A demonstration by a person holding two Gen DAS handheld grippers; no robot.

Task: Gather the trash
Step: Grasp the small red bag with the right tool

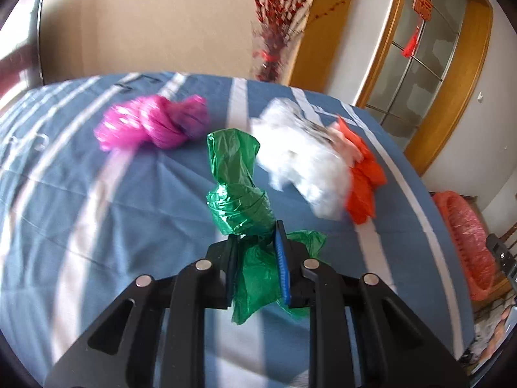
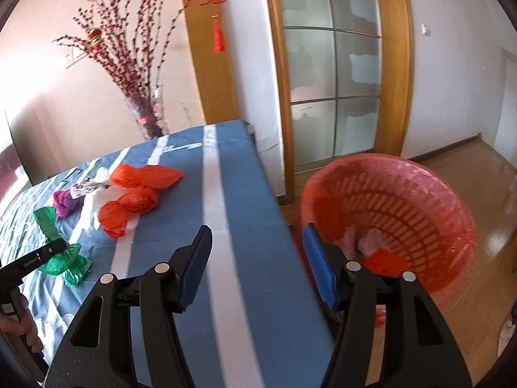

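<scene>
My left gripper (image 1: 257,237) is shut on a knotted green plastic bag (image 1: 239,194) just above the blue striped tablecloth (image 1: 97,210); the bag also shows in the right wrist view (image 2: 55,242). Beyond it lie a magenta bag (image 1: 152,123), a white bag (image 1: 303,158) and an orange bag (image 1: 365,177), which the right wrist view shows too (image 2: 135,197). My right gripper (image 2: 257,236) is open and empty over the table's right edge. A red slotted trash basket (image 2: 404,213) with a liner stands on the floor to its right, holding some trash.
A glass vase of red branches (image 2: 148,119) stands behind the table's far corner. A wood-framed glass door (image 2: 332,80) is behind the basket. The table edge (image 2: 284,226) runs between my right fingers.
</scene>
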